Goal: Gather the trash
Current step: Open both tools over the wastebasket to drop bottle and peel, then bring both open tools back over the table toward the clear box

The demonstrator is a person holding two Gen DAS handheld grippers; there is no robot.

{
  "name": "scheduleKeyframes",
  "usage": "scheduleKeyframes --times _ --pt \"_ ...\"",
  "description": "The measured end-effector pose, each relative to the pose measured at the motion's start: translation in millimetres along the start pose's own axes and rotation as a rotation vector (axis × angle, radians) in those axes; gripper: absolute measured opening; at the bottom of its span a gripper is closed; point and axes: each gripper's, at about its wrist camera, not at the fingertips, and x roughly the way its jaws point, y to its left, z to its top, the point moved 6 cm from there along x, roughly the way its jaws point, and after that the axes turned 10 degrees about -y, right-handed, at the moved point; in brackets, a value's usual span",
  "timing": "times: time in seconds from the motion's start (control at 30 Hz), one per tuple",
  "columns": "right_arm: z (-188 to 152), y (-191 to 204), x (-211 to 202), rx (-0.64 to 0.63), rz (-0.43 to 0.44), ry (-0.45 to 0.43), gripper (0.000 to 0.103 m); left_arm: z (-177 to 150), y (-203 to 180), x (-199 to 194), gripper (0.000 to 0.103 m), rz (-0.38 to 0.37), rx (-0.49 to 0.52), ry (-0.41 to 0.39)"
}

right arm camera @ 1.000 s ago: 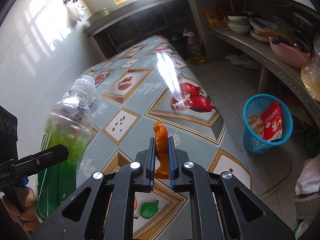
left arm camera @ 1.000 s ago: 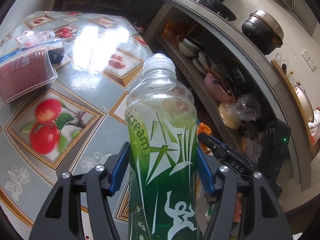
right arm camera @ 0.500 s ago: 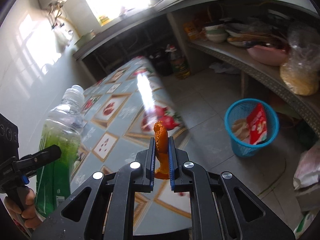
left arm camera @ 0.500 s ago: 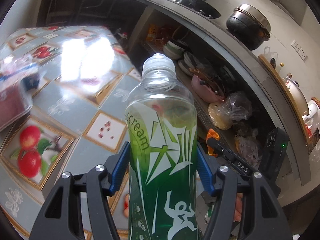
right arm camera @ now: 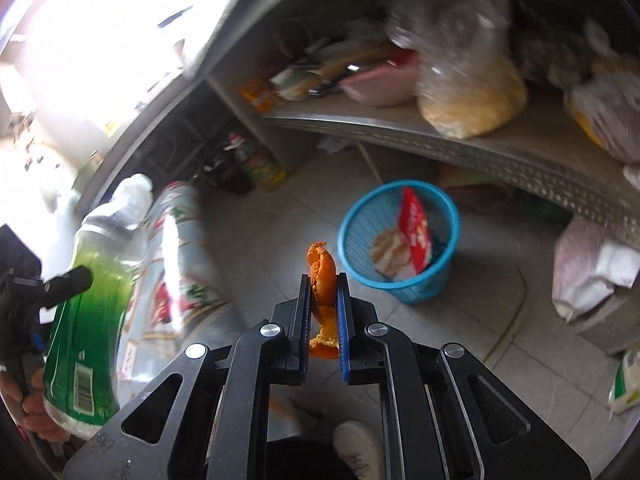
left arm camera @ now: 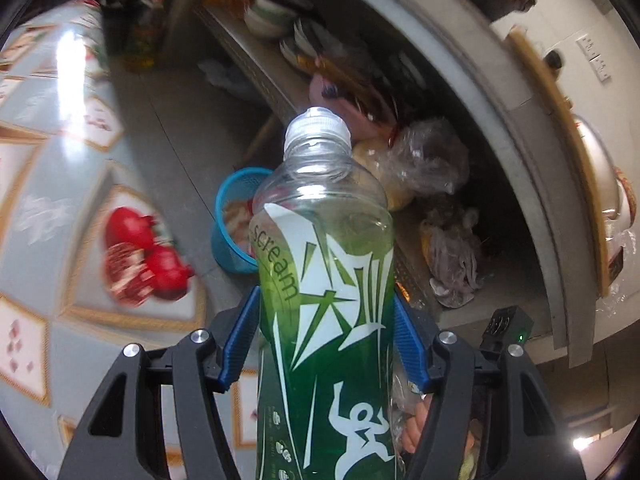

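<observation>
between left claw (left arm camera: 326, 320) pads, clear green-labelled bottle (left arm camera: 324, 280), capped

Around you stood: a grey tiled floor (right arm camera: 400, 360); a table (left arm camera: 60, 200) under a fruit-patterned oilcloth, glaring with window light; a grey shelf (right arm camera: 460, 140) crowded with bowls, a pink basin (right arm camera: 376, 86) and plastic bags; a pale wall with sockets (left arm camera: 592, 56); a bright window (right arm camera: 80, 40), overexposed.
</observation>
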Motion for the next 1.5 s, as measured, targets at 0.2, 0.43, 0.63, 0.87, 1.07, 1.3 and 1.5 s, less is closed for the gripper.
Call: scheduleKeyframes --times 0.2,0.43,0.63,0.87,1.07,1.3,1.5 --pt "3 -33 59 0.081 -0.004 0.073 0.01 20 -11 106 0.061 0.054 0.0 0.177" --pt "27 -62 153 0.136 -0.059 0.074 0.02 58 -2 214 0.062 0.183 0.047 0.214" --pt "8 -96 200 0.183 -0.13 0.117 0.043 77 20 241 0.067 0.25 0.026 0.147" --pt "-19 -91 160 0.117 -0.141 0.09 0.043 77 12 195 0.067 0.183 0.073 0.102" --pt "-28 -72 108 0.046 -0.156 0.06 0.043 61 -6 134 0.067 0.128 0.131 0.048" --pt "-22 -23 37 -0.068 -0.118 -0.003 0.057 36 -15 27 0.081 0.127 0.229 -0.093" --pt "-11 23 -16 -0.187 -0.128 -0.068 0.081 2 -4 -72 0.095 0.203 0.272 -0.286"
